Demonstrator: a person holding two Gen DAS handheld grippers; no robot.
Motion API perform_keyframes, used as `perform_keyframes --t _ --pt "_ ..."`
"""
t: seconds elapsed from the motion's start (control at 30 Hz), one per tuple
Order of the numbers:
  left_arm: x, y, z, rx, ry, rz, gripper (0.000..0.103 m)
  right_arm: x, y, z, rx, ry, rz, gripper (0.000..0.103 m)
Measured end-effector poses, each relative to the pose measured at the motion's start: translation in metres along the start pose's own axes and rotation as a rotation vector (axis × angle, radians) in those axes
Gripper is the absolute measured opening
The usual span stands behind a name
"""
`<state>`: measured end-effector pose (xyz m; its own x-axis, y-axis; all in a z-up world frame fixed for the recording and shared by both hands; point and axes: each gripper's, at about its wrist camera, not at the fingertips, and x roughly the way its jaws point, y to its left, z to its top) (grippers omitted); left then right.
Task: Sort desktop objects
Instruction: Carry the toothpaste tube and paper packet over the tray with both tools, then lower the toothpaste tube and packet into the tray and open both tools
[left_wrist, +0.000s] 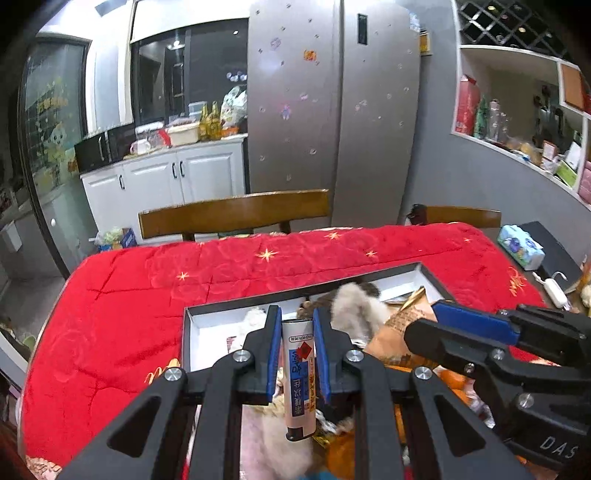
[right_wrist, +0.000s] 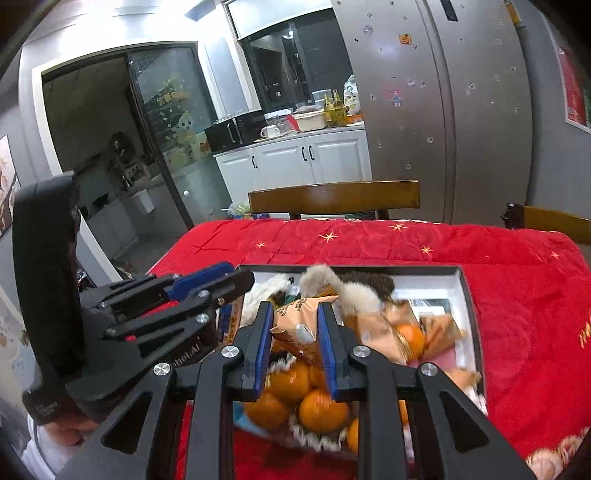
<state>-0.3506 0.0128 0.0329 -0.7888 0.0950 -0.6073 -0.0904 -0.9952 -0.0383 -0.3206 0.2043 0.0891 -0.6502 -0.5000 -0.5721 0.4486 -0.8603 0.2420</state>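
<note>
Room: kitchen-dining space with a steel double-door fridge (left_wrist: 332, 96), white cabinets (right_wrist: 295, 158) and a wooden chair (left_wrist: 236, 212) behind the worktop.
Worktop: covered by a red quilted cloth (left_wrist: 122, 295) with gold stars; its far and left stretches lie bare.
Box: shallow dark-rimmed box (left_wrist: 295, 290), white inside, crowded with fluffy toys (left_wrist: 358, 306), snack bags and oranges (right_wrist: 321, 410).
Left claw (left_wrist: 297, 354): closed on a white lighter (left_wrist: 300, 373) with blue print, held upright between the blue pads above the box's near-left part.
Right claw (right_wrist: 293, 347): closed on an orange snack packet (right_wrist: 299, 325), lifted over the oranges at the box's near edge.
Left view only: tissue pack (left_wrist: 521, 247), dark flat case and white cable on the far right of the worktop; wall shelves with bottles.
Right view only: oranges bunched under the claw, sliding glass door at left.
Crowding: each claw shows in the other's view, close alongside; the box contents fill most of the room beneath them.
Blur: items at the box's right side are smeared, so their kind is uncertain.
</note>
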Motion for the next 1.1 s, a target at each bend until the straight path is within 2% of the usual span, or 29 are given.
perform_keyframes --t 0.27,0.77,1.0,1.1 --pt "0.027 0.008 -0.009 -0.008 0.029 -0.008 0.018 0.038 -0.002 -0.006 0.002 0.041 -0.008 0.023" --pt "0.034 0.006 -0.015 -0.001 0.041 -0.006 0.018 0.046 -0.006 -0.014 -0.006 0.053 -0.006 0.023" --pt "0.034 0.009 -0.016 -0.010 0.039 -0.009 0.018 0.042 0.001 -0.017 -0.054 0.025 -0.042 0.023" --pt "0.030 0.010 -0.014 -0.011 0.035 -0.018 0.018 0.041 0.000 -0.017 -0.044 0.022 -0.030 0.023"
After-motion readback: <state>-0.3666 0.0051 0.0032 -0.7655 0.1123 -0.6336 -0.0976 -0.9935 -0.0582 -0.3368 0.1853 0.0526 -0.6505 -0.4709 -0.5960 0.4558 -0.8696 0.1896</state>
